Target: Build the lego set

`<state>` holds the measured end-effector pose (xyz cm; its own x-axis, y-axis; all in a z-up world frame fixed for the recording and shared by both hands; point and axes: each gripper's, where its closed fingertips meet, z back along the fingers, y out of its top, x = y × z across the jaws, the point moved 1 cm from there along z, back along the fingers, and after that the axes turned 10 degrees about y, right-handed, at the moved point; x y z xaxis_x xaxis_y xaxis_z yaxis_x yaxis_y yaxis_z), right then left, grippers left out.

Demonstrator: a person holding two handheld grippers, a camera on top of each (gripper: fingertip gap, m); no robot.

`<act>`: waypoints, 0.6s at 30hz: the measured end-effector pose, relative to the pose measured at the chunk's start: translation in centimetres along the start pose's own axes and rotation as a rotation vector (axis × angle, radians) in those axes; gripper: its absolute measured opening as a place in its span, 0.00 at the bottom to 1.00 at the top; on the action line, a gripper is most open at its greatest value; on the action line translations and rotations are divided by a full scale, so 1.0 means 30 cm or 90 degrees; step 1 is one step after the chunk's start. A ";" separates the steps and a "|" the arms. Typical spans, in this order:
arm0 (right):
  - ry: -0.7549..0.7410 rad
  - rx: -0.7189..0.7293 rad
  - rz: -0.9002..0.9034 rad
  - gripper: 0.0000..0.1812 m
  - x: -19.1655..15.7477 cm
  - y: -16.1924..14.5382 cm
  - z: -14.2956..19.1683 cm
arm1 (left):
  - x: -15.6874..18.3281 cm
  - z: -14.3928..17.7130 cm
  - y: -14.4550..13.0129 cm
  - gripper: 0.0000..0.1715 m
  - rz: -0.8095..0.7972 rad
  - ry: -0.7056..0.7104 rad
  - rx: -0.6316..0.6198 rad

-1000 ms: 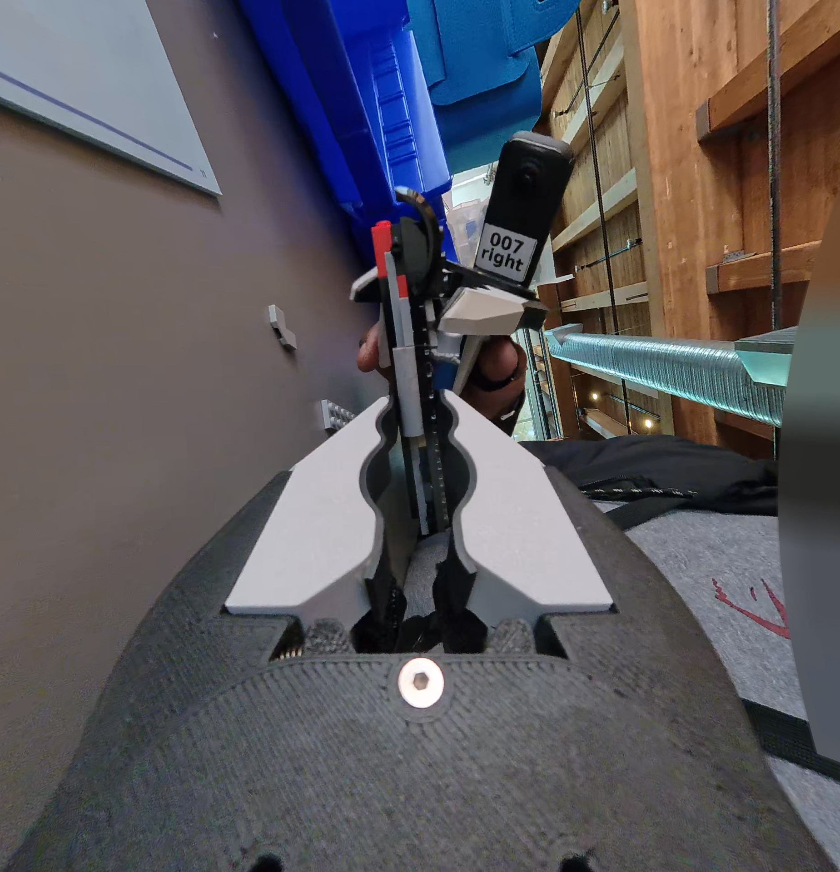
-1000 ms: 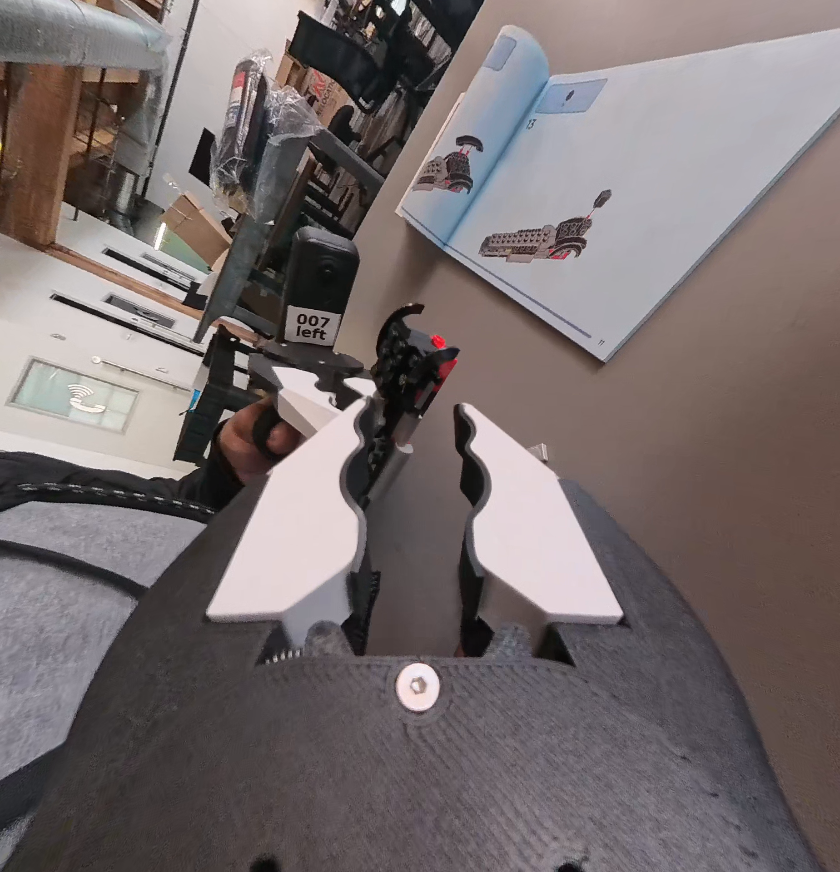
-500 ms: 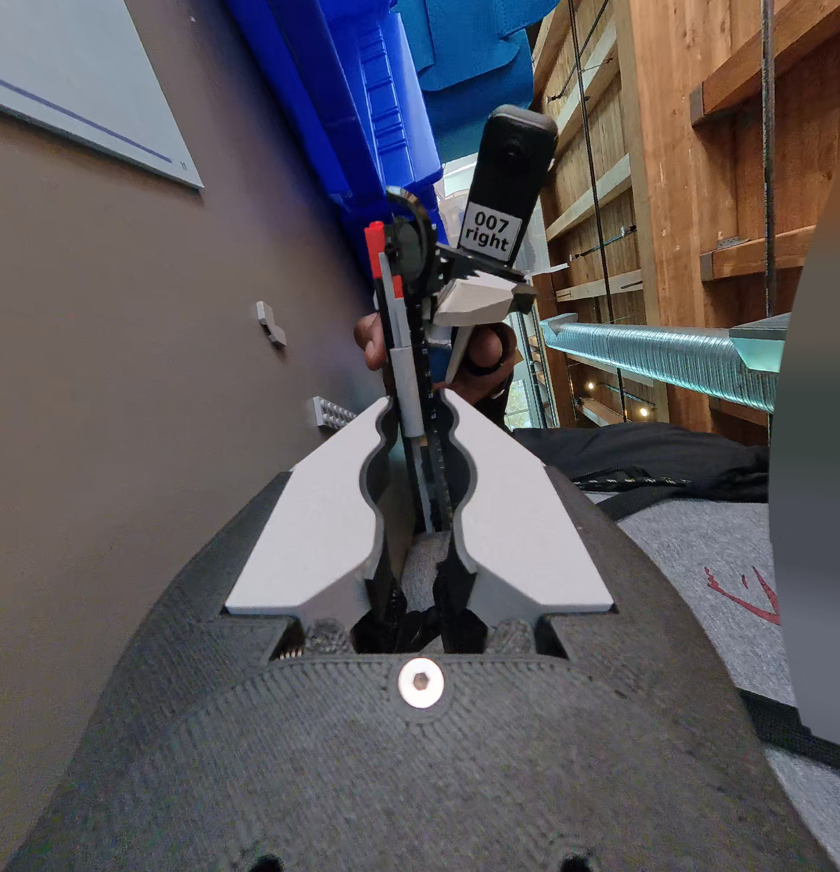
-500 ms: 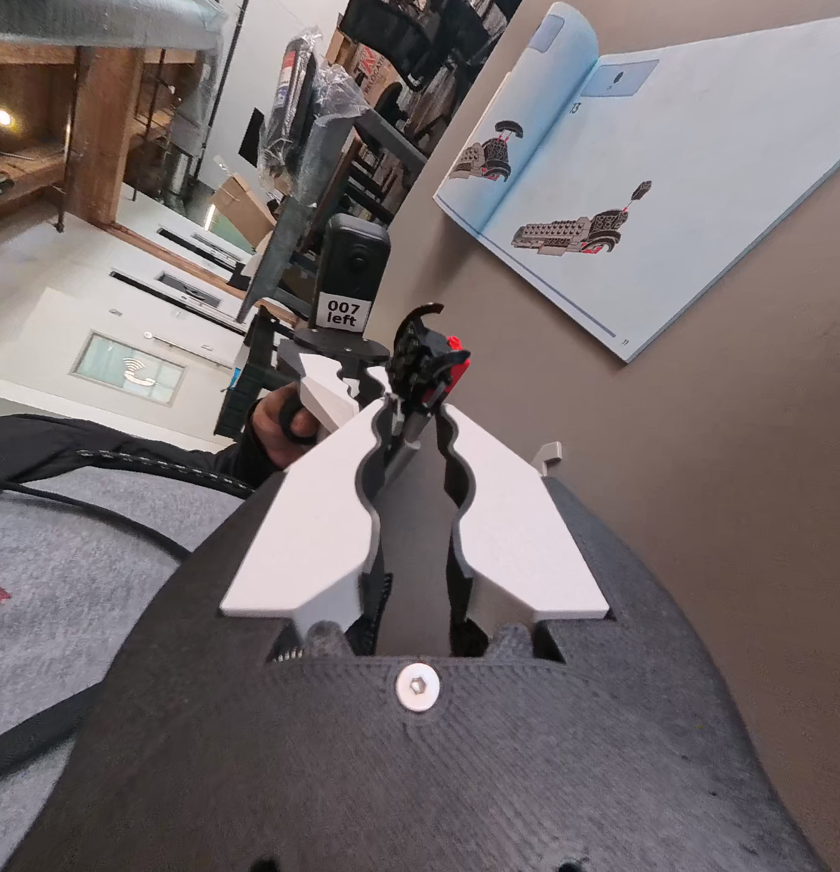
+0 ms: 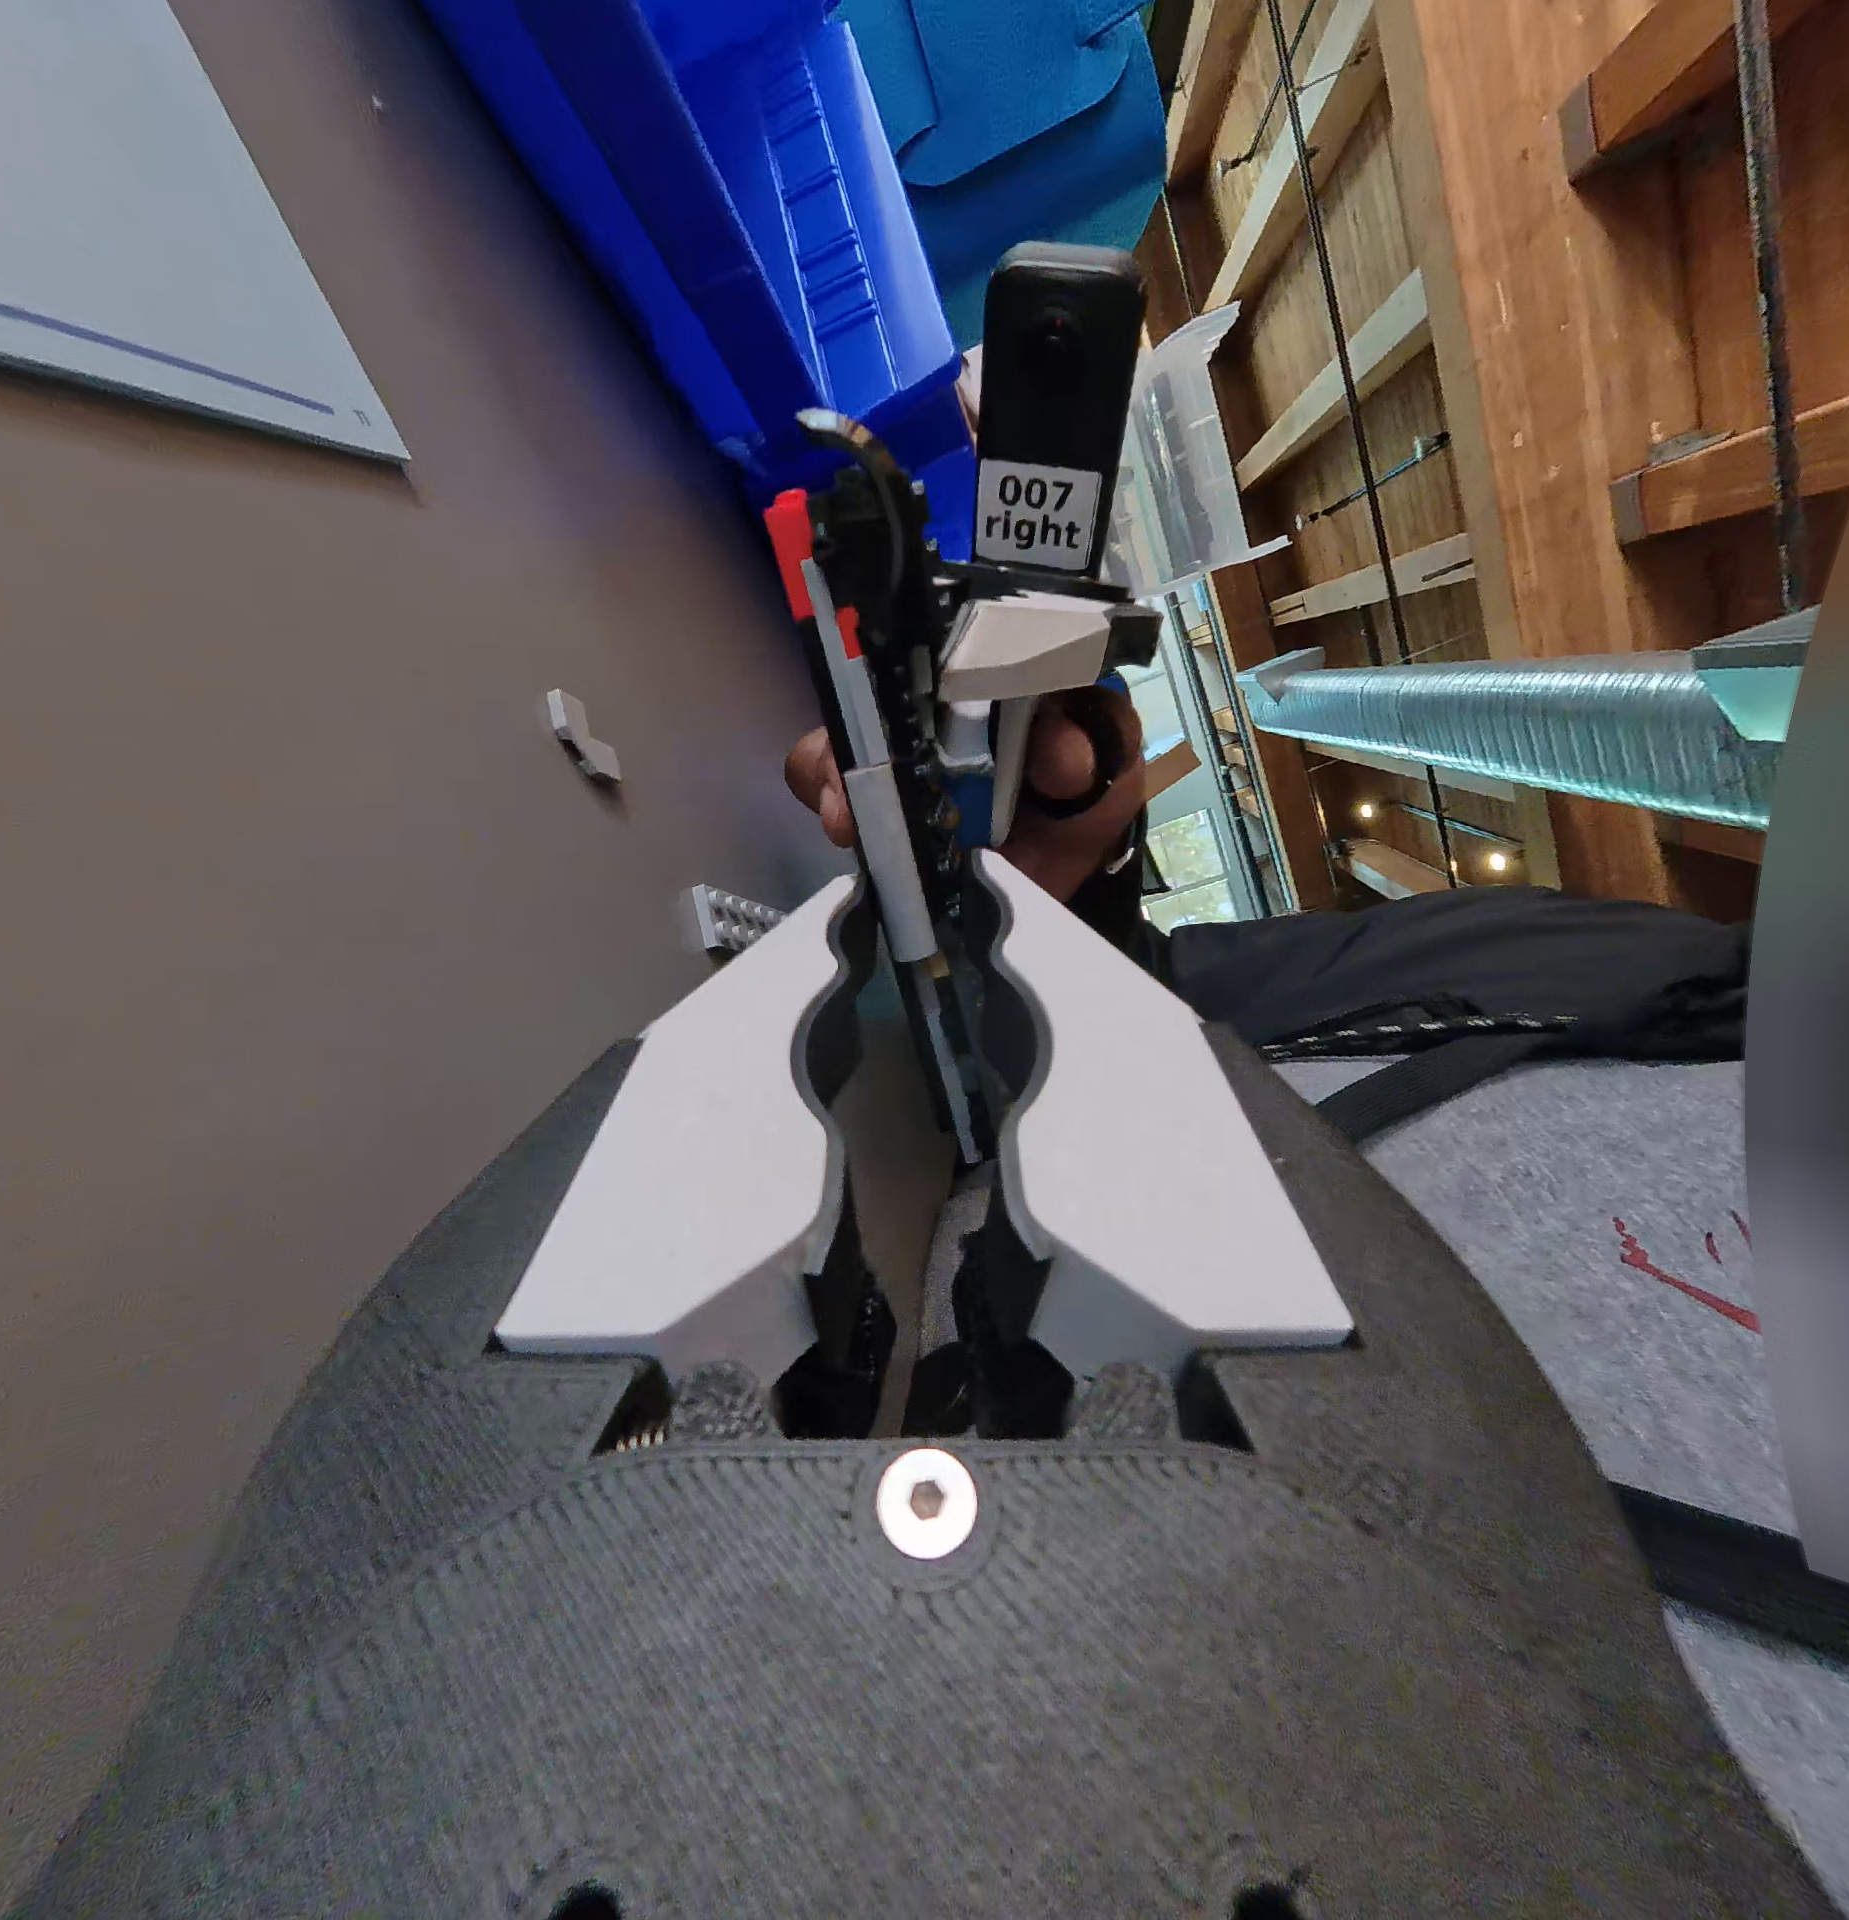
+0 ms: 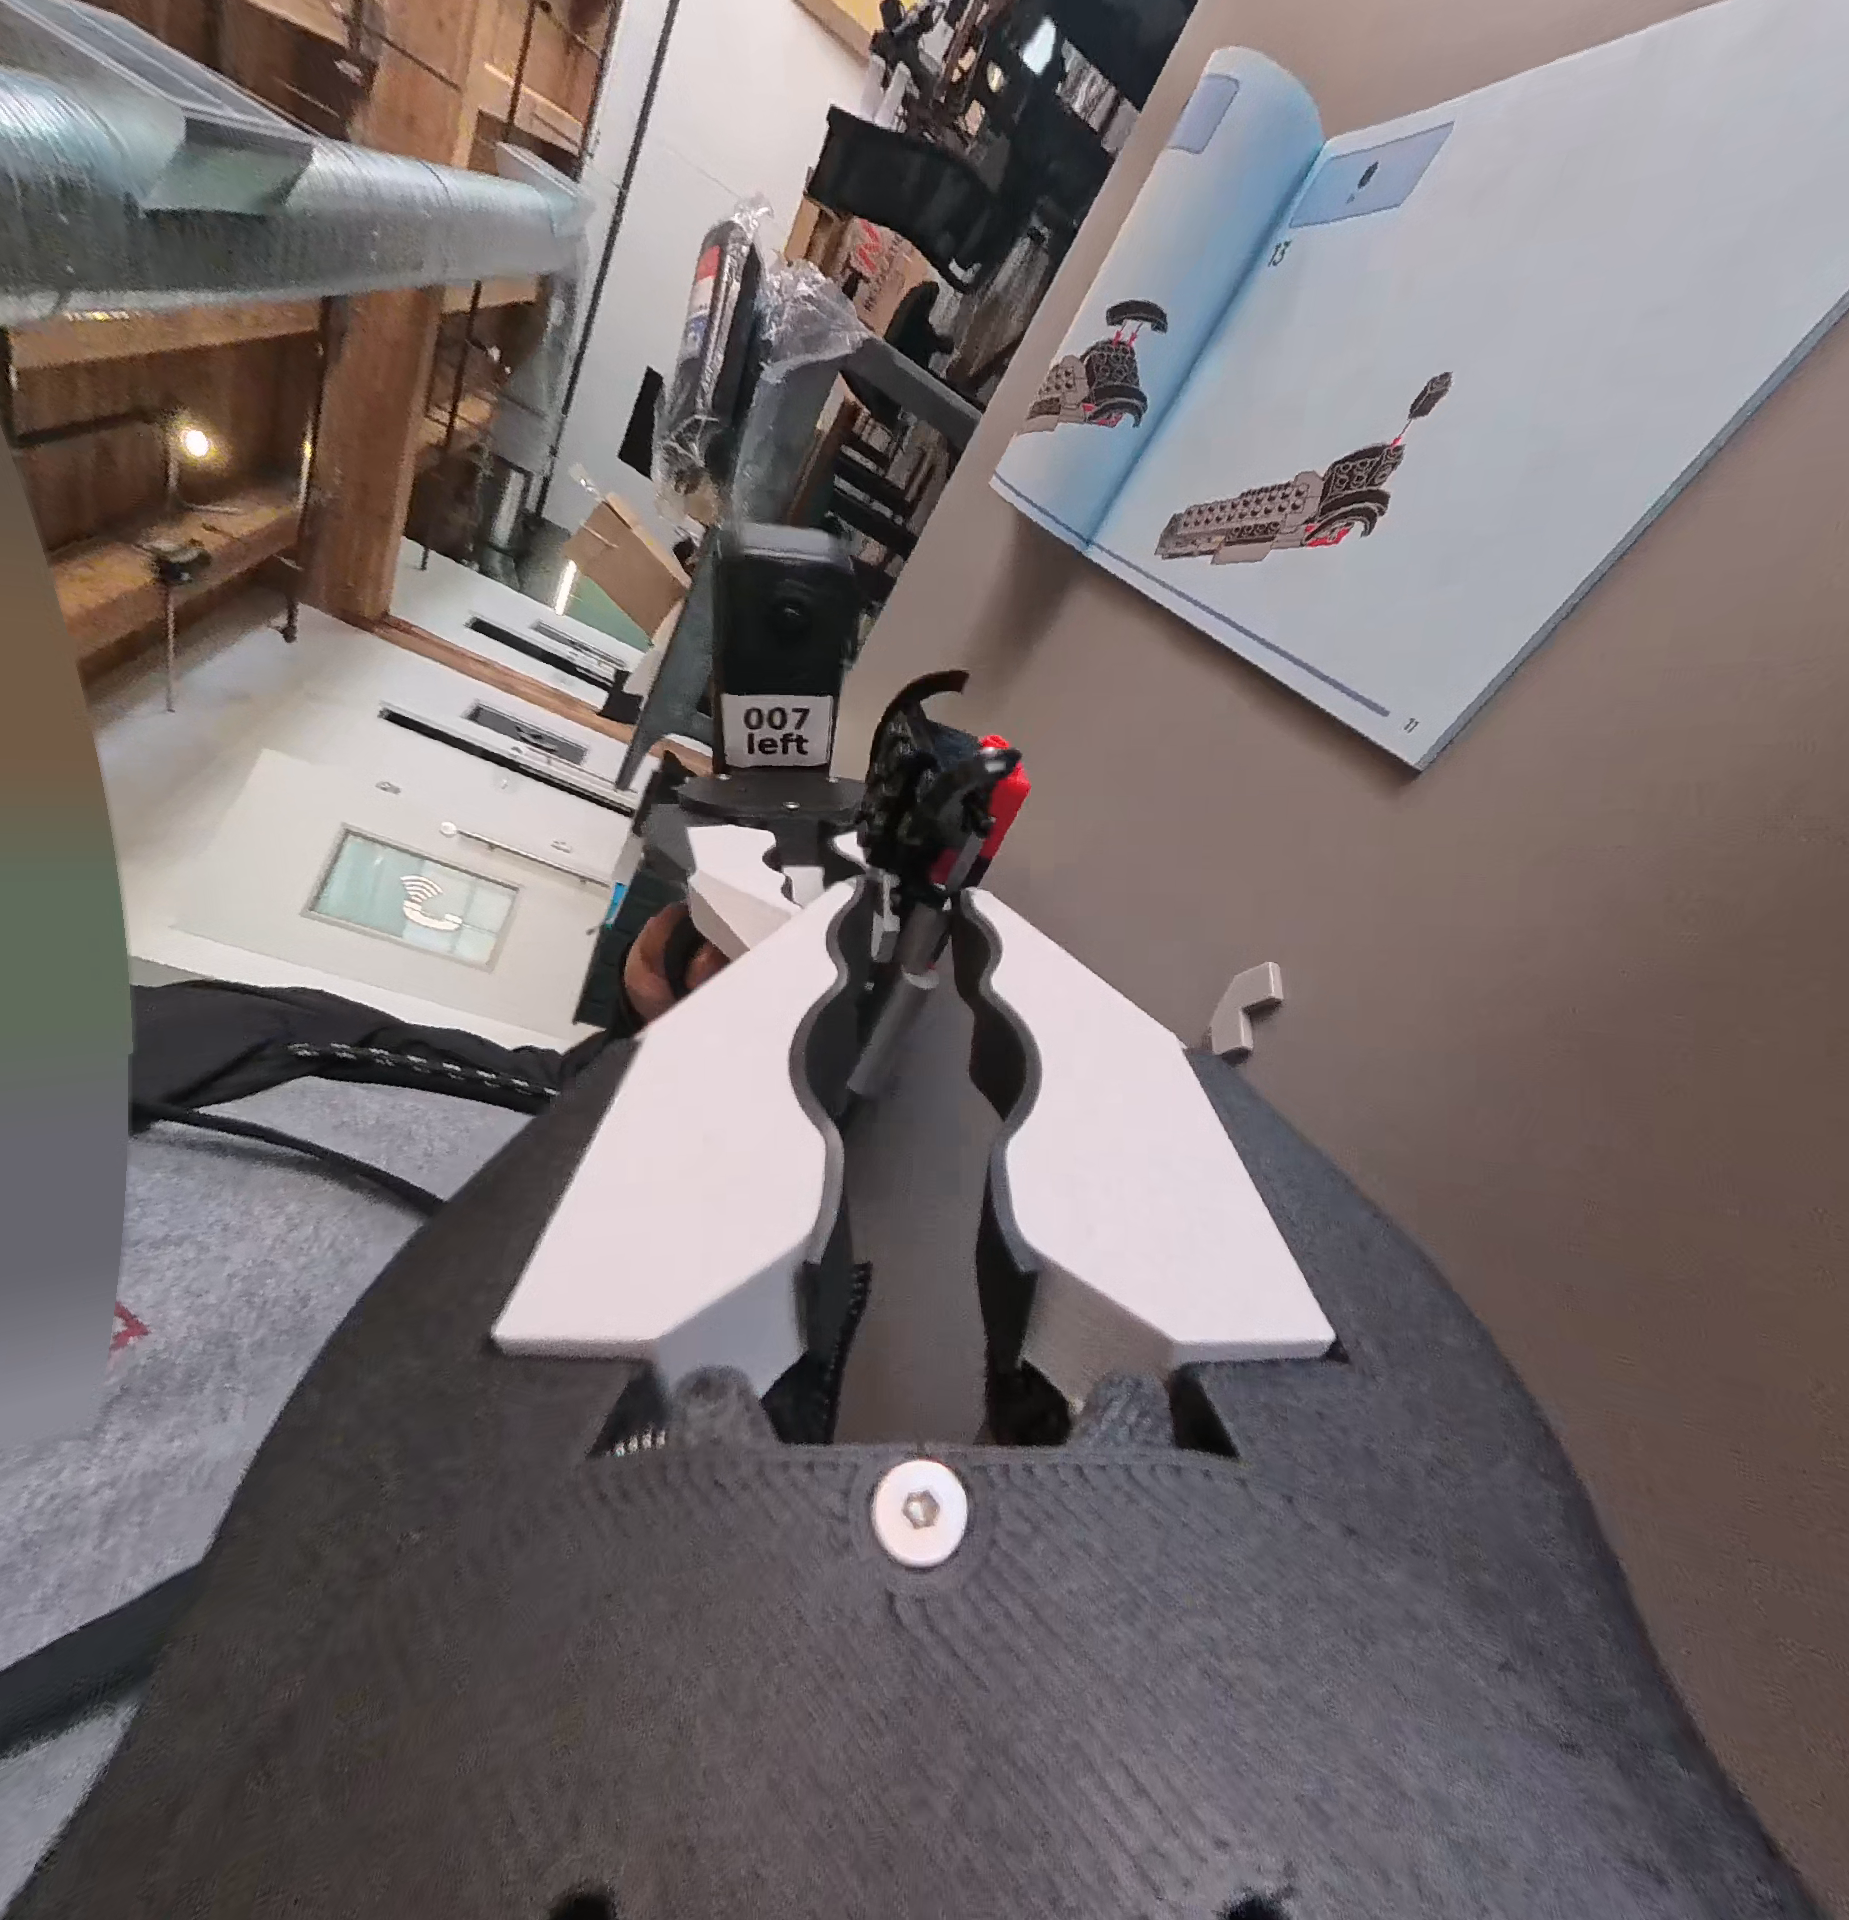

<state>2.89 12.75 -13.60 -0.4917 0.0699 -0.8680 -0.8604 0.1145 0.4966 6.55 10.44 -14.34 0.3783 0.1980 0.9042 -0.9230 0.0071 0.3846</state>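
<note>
A slim lego model (image 5: 884, 748) of black, grey and red parts with a curved black piece on top is held up off the brown table (image 5: 276, 987). My left gripper (image 5: 920, 878) is shut on its lower end, and the model leans between the fingers. My right gripper (image 6: 918, 891) is closed around the model (image 6: 935, 821) from the opposite side, with a grey bar of it between the fingers. In the left wrist view the right gripper (image 5: 1013, 675) sits against the model's upper part. The left gripper (image 6: 754, 883) shows just behind the model in the right wrist view.
The open instruction booklet (image 6: 1471, 343) lies on the table. A small grey angled piece (image 6: 1247, 1003), also in the left wrist view (image 5: 582, 732), and a grey studded plate (image 5: 728, 920) lie loose nearby. Blue bins (image 5: 795, 208) stand at the table's far side. My two grippers' fingertips are within a few centimetres of each other.
My right gripper has moved in onto the model and closed from wide open. The model now leans between my left fingers instead of standing straight.
</note>
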 end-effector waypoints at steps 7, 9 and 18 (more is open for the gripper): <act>0.014 0.018 -0.009 0.09 -0.010 -0.002 0.000 | 0.006 -0.005 -0.008 0.10 -0.059 0.023 -0.007; 0.018 0.015 -0.006 0.08 -0.015 -0.003 0.002 | 0.009 -0.006 -0.010 0.10 -0.079 0.025 -0.012; 0.016 0.021 0.030 0.07 -0.036 0.004 0.004 | 0.025 0.010 0.010 0.11 -0.111 0.006 0.002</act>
<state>3.33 12.82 -12.61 -0.5351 0.0510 -0.8433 -0.8315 0.1445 0.5364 6.58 10.29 -13.50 0.5315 0.2039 0.8222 -0.8436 0.0389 0.5356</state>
